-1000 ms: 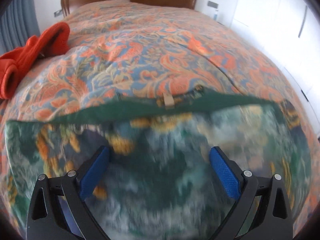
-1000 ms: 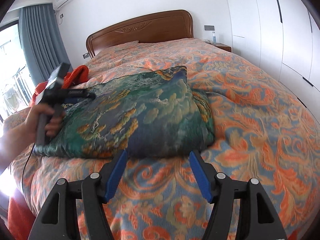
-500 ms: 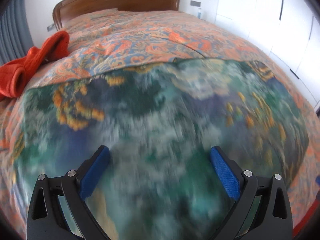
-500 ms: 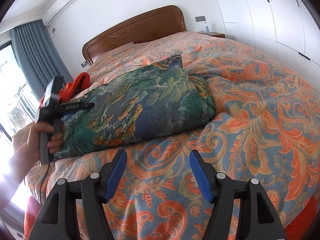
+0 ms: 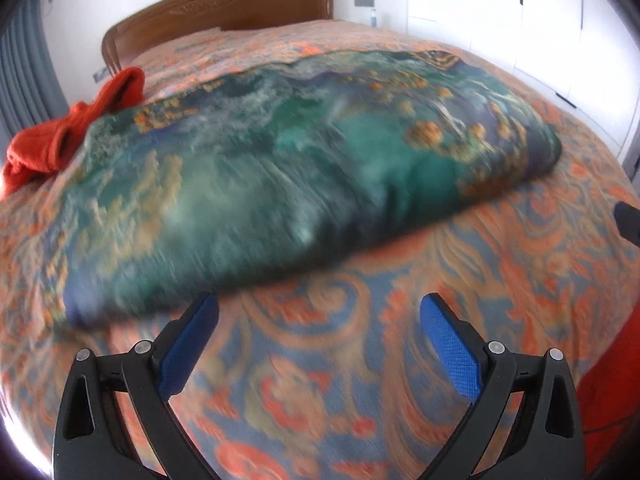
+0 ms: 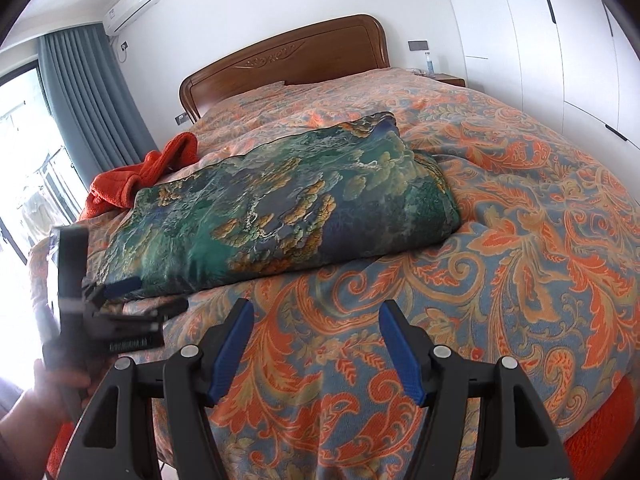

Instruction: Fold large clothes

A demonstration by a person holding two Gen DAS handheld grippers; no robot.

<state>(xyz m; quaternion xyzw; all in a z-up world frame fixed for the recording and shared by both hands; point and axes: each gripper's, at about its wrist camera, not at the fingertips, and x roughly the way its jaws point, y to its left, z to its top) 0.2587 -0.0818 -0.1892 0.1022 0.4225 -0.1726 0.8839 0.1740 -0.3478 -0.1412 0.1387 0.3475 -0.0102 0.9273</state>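
Our left wrist view looks from low near the foot of the bed toward the headboard, close over the folded green garment. Our right wrist view faces the same way from further right and back. Both share garment, headboard and orange cloth.

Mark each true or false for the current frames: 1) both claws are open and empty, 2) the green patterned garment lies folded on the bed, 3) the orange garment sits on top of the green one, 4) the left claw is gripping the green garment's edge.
1) Left claw and right claw are open, nothing between the pads: true.
2) The green patterned garment lies folded on the bedspread: true.
3) False: the orange garment lies beside it, toward the curtain side, not on top.
4) False: the left claw is open and off the garment, over bare bedspread.
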